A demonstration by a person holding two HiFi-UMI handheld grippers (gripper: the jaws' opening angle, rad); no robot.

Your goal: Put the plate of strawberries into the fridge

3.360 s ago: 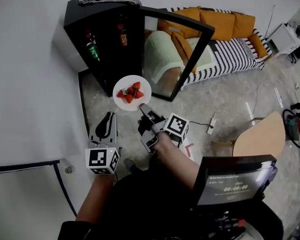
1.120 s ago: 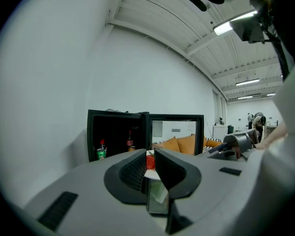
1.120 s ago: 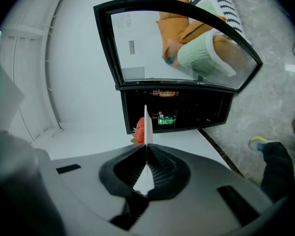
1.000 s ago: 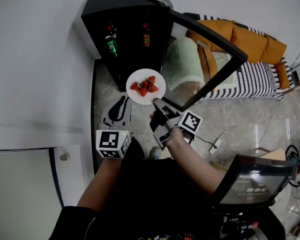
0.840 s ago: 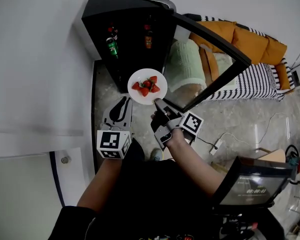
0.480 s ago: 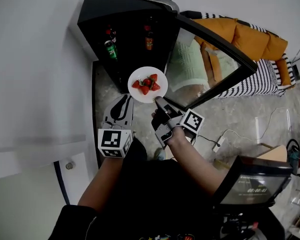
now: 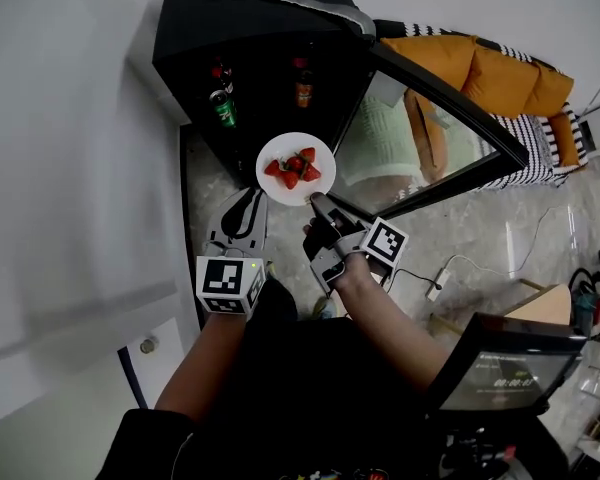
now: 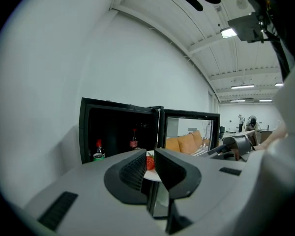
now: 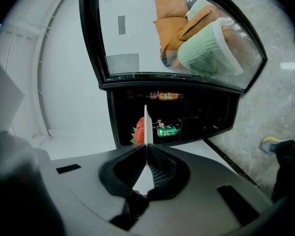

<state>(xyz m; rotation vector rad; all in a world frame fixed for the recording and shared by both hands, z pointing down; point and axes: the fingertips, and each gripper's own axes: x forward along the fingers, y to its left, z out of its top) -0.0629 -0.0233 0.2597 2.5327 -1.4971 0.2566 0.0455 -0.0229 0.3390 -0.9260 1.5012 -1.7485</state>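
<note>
A white plate (image 7: 295, 168) with several red strawberries (image 7: 291, 169) hangs level in front of the open black fridge (image 7: 250, 48). My right gripper (image 7: 317, 201) is shut on the plate's near rim. In the right gripper view the plate (image 9: 146, 127) shows edge-on between the shut jaws of the right gripper (image 9: 146, 154), with strawberries (image 9: 139, 130) on its left side. My left gripper (image 7: 249, 200) hangs left of the plate and below it, holding nothing. In the left gripper view the left gripper (image 8: 151, 159) shows a narrow gap, with a strawberry (image 8: 149, 162) visible beyond it.
The fridge's glass door (image 7: 450, 108) stands swung open to the right. Inside are a green can (image 7: 223, 108) and bottles (image 7: 304, 88). An orange and striped couch (image 7: 480, 63) lies behind the door. A monitor (image 7: 490, 368) stands at lower right. A white wall is on the left.
I have come closer to the fridge, with the plate still in my right gripper. The plate has edged up toward the fridge opening. The left gripper has kept its place beside it.
</note>
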